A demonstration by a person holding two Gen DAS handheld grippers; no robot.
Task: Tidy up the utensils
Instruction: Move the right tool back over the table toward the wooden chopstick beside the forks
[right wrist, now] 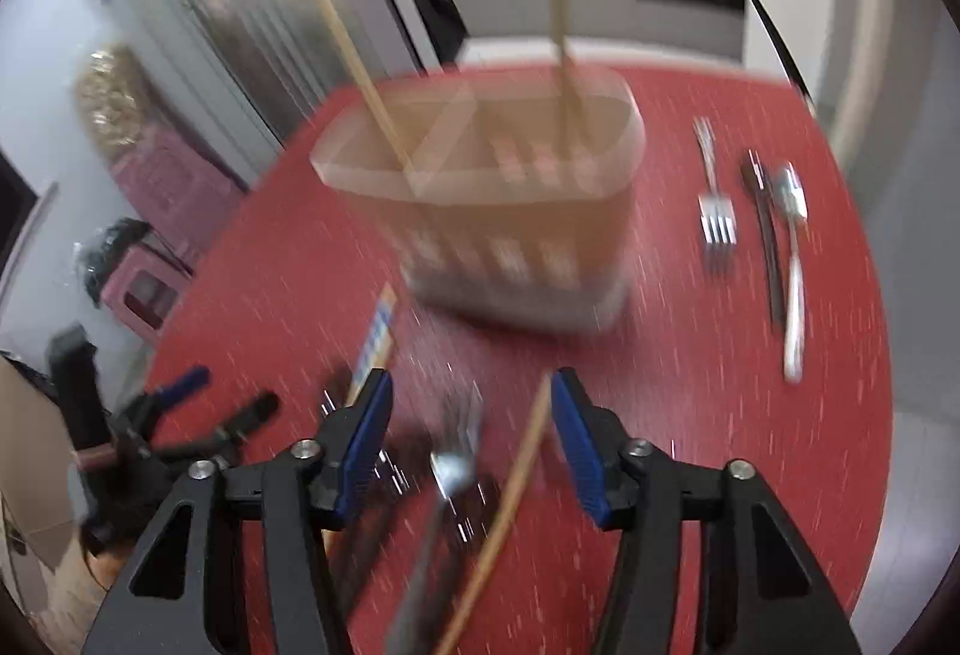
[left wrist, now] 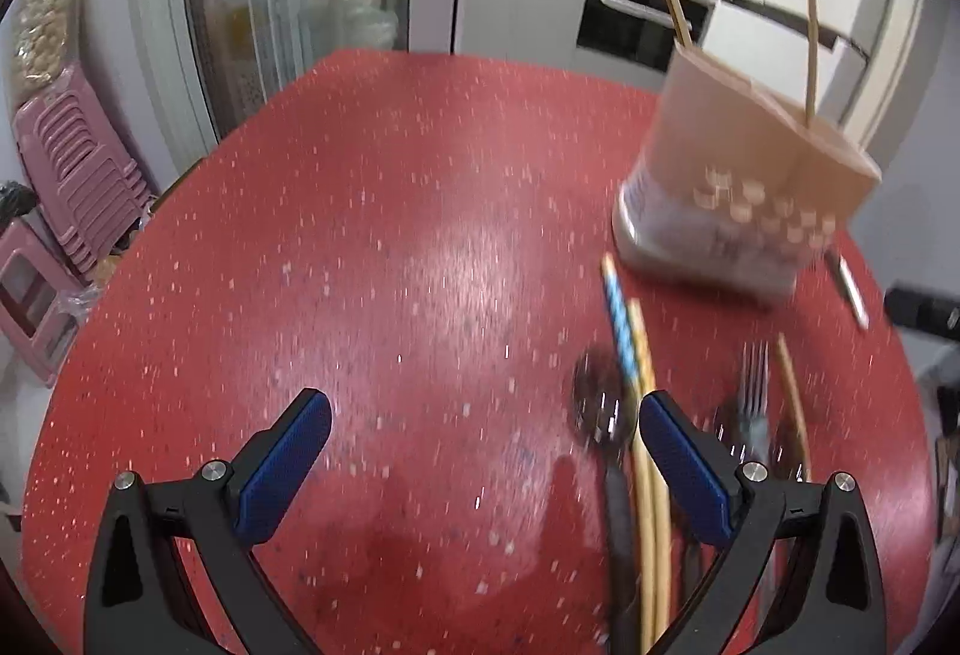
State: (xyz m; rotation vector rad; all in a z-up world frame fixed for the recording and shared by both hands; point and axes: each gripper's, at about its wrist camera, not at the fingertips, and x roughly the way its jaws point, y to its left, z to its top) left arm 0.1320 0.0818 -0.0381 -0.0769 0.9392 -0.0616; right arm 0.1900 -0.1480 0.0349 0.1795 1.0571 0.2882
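A beige divided utensil holder (left wrist: 744,175) (right wrist: 492,199) stands on the red table (left wrist: 390,235), with two wooden chopsticks (right wrist: 561,25) upright in it. My left gripper (left wrist: 483,400) is open over bare table, just left of a pile of utensils: a black spoon (left wrist: 594,403), a blue-patterned chopstick (left wrist: 621,319), yellow chopsticks (left wrist: 651,475), a fork (left wrist: 753,373) and a wooden chopstick (left wrist: 792,397). My right gripper (right wrist: 471,385) is open above that pile. A blurred metal utensil (right wrist: 456,451) and the wooden chopstick (right wrist: 516,475) lie between its pads, untouched.
Right of the holder lie a fork (right wrist: 714,199), a black utensil (right wrist: 768,247) and a silver spoon (right wrist: 792,247). The left gripper (right wrist: 231,394) shows at the table's left edge. Stacked pink stools (left wrist: 78,163) stand beyond that edge, with kitchen counters behind the table.
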